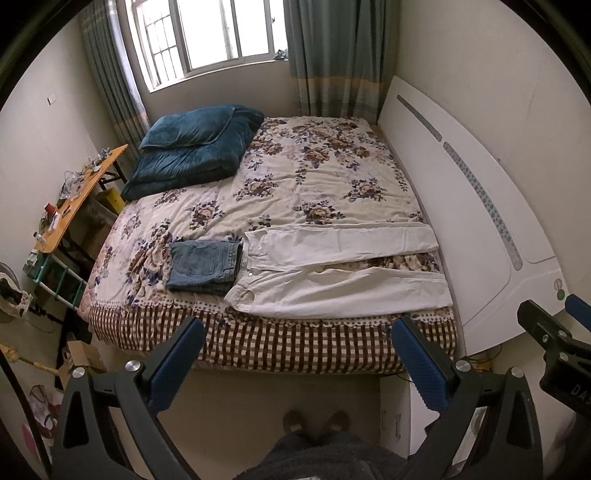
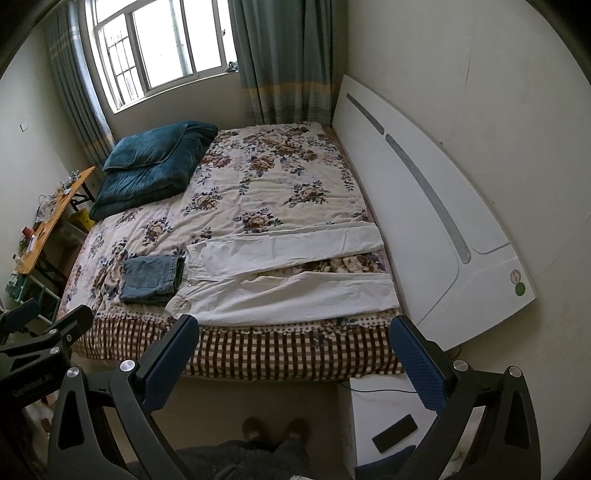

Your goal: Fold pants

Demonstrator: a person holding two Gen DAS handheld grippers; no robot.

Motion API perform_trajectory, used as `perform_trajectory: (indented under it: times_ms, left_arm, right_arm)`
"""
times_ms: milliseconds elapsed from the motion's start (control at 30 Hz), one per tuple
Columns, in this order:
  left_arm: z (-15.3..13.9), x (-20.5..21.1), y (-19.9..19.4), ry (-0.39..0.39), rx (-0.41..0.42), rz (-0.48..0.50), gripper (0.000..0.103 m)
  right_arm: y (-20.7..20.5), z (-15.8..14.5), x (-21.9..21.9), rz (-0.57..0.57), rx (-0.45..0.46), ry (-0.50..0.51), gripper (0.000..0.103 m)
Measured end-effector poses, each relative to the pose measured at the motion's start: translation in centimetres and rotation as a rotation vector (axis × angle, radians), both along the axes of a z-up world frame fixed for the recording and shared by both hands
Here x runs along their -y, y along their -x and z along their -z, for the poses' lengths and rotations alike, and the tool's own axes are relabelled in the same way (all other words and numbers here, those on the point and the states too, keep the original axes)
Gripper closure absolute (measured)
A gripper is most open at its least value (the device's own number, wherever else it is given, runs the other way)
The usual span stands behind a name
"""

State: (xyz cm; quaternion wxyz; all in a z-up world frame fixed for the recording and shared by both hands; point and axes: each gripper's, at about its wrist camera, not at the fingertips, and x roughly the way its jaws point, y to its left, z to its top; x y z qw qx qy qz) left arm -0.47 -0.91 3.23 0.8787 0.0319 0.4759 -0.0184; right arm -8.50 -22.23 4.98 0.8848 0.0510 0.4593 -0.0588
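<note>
folded blue denim jeans (image 1: pixel 205 267) done at left, cream cotton pants (image 1: pixel 343 269) flat, unfolded at near edge; left gripper (image 1: pixel 297 354), right gripper (image 2: pixel 295 350) wide, empty.

pants: two pairs, white pants (image 1: pixel 332 273) spread flat, jeans (image 1: pixel 205 267) folded beside them
grippers: two, left gripper (image 1: pixel 297 354) and right gripper (image 2: pixel 295 350), each with two spread fingers
beds: one bed (image 1: pixel 258 343)
bedspreads: one floral bedspread (image 1: pixel 314 177)
blankets: one folded teal blanket (image 1: pixel 192 155)
pillows: one teal pillow (image 1: pixel 184 127) on top of it
windows: one window (image 1: pixel 207 33)
curtains: two, curtain (image 1: pixel 332 55) right, the other left
headboards: one headboard (image 1: pixel 480 229)
side tables: one table (image 1: pixel 79 195)
nightstands: one nightstand (image 2: pixel 373 413)
phones: one phone (image 2: pixel 394 438)
feet: two feet (image 1: pixel 314 421)
</note>
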Motion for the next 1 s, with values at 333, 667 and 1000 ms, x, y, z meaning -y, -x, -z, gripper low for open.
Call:
perform_trajectory:
  times_ms: [333,667,1000]
  left_arm:
    - [-0.9,-0.1,-0.7,-0.002,0.01,0.011,0.0]
    - [-1.2,0.3,-0.8,-0.001,0.025,0.015,0.0]
    - [-1.1,0.3,-0.6,-0.002,0.027,0.013,0.0]
  right_arm:
    - [0.0,-0.1,0.0,-0.001,0.0,0.001,0.0]
    - [-0.2,-0.2,0.1,0.0,0.004,0.002,0.0]
    - [-0.1,-0.4,0.1,0.001,0.005,0.0,0.0]
